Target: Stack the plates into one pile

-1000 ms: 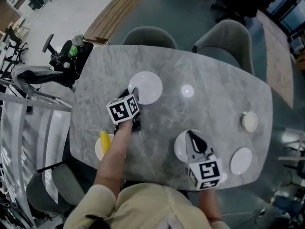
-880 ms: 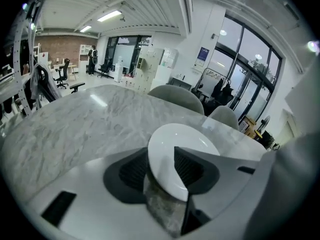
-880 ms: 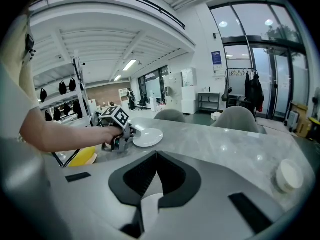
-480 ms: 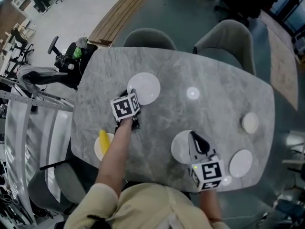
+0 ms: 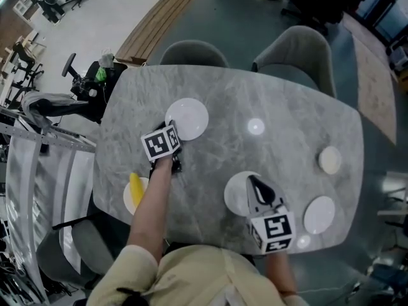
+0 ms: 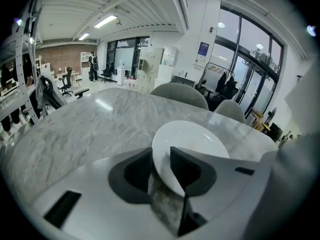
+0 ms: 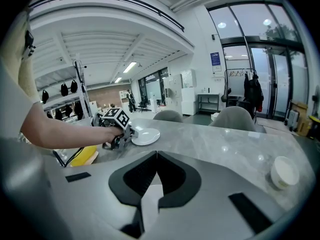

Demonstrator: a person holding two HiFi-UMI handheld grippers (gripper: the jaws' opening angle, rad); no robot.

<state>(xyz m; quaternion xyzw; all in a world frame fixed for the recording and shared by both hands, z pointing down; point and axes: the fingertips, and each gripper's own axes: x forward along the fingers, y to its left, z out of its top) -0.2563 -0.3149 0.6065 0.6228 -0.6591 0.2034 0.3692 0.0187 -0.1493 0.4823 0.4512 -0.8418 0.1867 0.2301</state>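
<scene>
A white plate (image 5: 189, 116) (image 6: 192, 139) lies on the grey marble table (image 5: 287, 120) at the back left. My left gripper (image 5: 173, 131) (image 6: 161, 154) has just been closing its jaws, and they now hold this plate's near rim between them. A second white plate (image 5: 234, 193) lies near the front edge. My right gripper (image 5: 250, 179) (image 7: 156, 156) is shut and lies over that plate's right part. The frames do not show whether it grips that plate. The right gripper view shows the far plate (image 7: 145, 135) with a person's forearm reaching to it.
A yellow banana (image 5: 136, 187) lies on a plate (image 5: 129, 201) at the front left. At the right are another white plate (image 5: 319, 214) and a small white dish (image 5: 329, 160) (image 7: 283, 171). Two grey chairs (image 5: 194, 53) (image 5: 299, 43) stand behind the table.
The left gripper stays at the far plate's rim and its wrist has turned a little. The right gripper has kept still on the near plate.
</scene>
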